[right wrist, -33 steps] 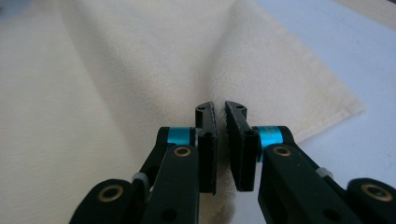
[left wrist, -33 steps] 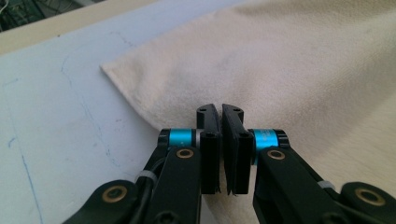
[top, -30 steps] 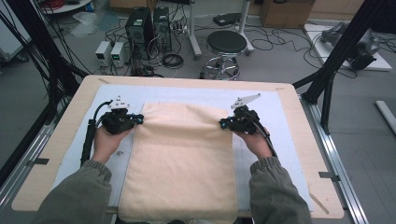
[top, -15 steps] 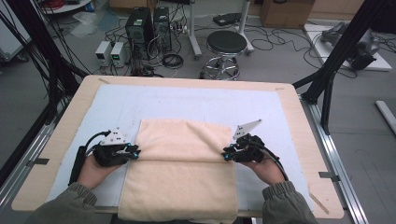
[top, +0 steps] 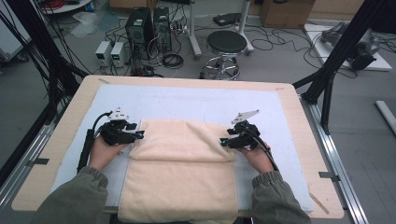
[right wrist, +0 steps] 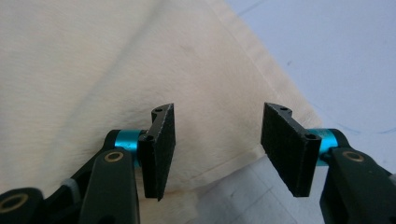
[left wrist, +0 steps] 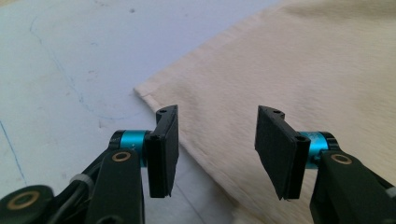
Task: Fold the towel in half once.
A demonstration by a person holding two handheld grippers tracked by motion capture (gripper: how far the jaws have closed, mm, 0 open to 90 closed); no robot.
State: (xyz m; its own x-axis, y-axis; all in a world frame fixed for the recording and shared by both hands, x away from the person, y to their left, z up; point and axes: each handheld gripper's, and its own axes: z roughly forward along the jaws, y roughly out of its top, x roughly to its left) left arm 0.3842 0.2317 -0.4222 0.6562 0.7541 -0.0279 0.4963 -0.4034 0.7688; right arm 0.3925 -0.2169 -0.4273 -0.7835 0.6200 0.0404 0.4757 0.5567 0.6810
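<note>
- High view: a cream towel [top: 180, 175] is seen lying on the pale blue mat [top: 187, 100] of the wooden table [top: 60, 140], its far part folded back over the near part, so that a doubled band lies across the middle and the near end reaches the table's front edge.
- High view: the left gripper [top: 138, 135] is held at the left end of the folded band and the right gripper [top: 224, 141] at the right end, each just beside the towel's edge.
- Left gripper view: the jaws are seen parted, having just been opening; no cloth is pinched between the pads [left wrist: 164, 149]. A towel corner [left wrist: 144, 91] lies flat on the mat beyond the left pad, and the towel's hemmed edge runs below the gap.
- Right gripper view: the jaws stand released likewise, having just been opening, with nothing gripped. The folded towel's corner [right wrist: 306, 112] is seen beneath and beyond the right pad [right wrist: 285, 147], resting on the mat.
</note>
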